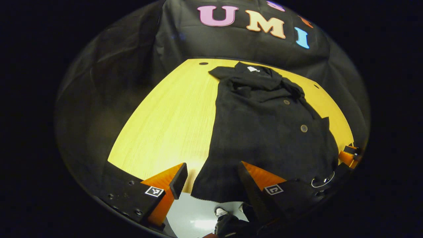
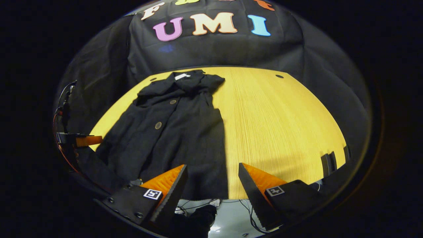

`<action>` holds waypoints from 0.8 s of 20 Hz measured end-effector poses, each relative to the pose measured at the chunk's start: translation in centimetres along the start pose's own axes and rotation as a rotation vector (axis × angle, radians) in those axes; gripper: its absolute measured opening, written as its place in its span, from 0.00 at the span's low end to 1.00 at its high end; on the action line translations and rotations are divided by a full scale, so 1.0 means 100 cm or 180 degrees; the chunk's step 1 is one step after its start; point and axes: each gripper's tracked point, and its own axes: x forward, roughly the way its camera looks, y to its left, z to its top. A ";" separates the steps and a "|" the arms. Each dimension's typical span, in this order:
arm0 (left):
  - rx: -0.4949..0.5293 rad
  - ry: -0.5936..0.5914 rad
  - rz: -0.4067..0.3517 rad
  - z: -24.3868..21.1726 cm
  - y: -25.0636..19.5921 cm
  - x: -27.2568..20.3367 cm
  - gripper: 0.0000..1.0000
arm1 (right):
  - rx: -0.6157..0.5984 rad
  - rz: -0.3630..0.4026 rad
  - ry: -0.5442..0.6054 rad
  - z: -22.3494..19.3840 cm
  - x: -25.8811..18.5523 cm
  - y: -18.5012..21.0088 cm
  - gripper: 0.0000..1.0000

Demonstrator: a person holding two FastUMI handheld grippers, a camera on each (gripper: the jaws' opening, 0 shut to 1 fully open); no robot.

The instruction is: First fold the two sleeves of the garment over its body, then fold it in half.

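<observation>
Table (image 2: 281,115): garment (image 2: 178,138) lies flat, collar far, hem at the near edge, within reach of both tools. From what I see, sleeves look already over its body, length unfolded. Left gripper (image 1: 211,178) and right gripper (image 2: 211,178) spread, hovering over the hem, pinching nothing.

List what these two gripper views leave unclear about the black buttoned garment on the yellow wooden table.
- Sleeves of the black buttoned garment: black on black, so their fold lines blur in the left gripper view.
- Hem: in the right gripper view, partly hidden behind the right gripper.
- White collar tag: too small to read.
</observation>
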 end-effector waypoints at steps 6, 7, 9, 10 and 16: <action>0.0063 -0.0063 -0.0176 -0.016 0.007 0.005 0.94 | -0.0052 -0.0197 0.0164 -0.031 0.016 0.012 0.93; 0.0151 -0.0100 -0.0187 -0.015 0.007 0.006 0.93 | -0.0022 -0.0184 0.0195 -0.030 0.015 0.014 0.98; 0.0327 -0.0194 -0.0206 -0.015 0.009 0.009 0.93 | 0.0034 -0.0171 0.0171 -0.031 0.016 0.015 0.92; 0.0336 -0.0212 -0.0225 -0.015 0.007 0.010 0.93 | 0.0033 -0.0159 0.0166 -0.030 0.014 0.017 0.86; 0.0087 -0.0251 -0.0382 -0.009 -0.007 0.016 0.31 | 0.0033 0.0171 0.0252 -0.026 0.022 0.034 0.27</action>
